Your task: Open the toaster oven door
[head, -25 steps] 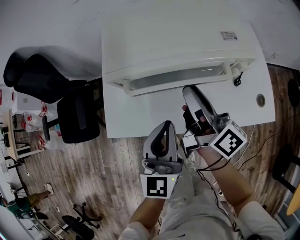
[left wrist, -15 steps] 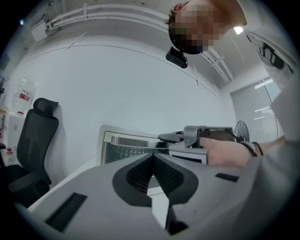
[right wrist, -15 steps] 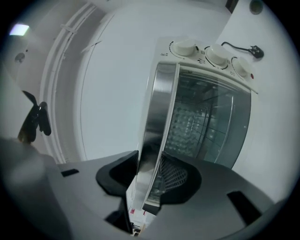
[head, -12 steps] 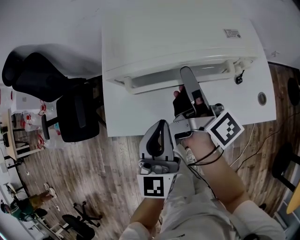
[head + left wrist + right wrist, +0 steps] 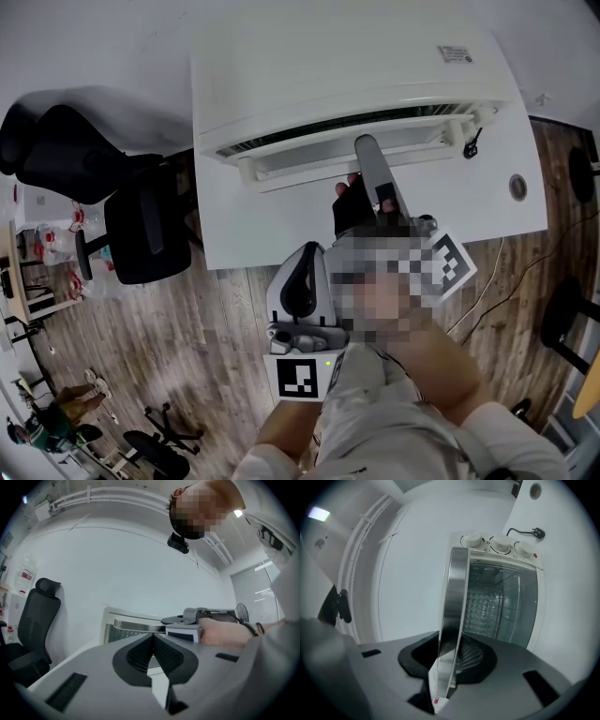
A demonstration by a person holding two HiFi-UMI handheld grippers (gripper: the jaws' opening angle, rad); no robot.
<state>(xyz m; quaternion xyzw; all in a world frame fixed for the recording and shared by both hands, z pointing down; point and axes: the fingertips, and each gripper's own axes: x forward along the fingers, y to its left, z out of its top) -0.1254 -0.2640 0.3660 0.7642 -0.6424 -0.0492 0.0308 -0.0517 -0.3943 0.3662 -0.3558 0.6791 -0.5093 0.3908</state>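
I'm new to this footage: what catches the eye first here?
The big white toaster oven on the white table, its door a crack open. The right gripper has just been closing its jaws round the steel door handle; the left gripper hangs back, shut and empty.

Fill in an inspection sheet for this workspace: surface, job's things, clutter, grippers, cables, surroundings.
Surface: white table, carrying the oven.
Job's things: white toaster oven; its door is cracked open, with a dark gap along the top; door handle runs across the front.
Clutter: nothing seen.
Grippers: right gripper shut on the door handle, jaws just been closing on it; left gripper shut, empty, held near the table's edge.
Cables: black plug with cord lying on the table beside the oven; thin cables on the floor.
Surroundings: black office chair, wood floor.
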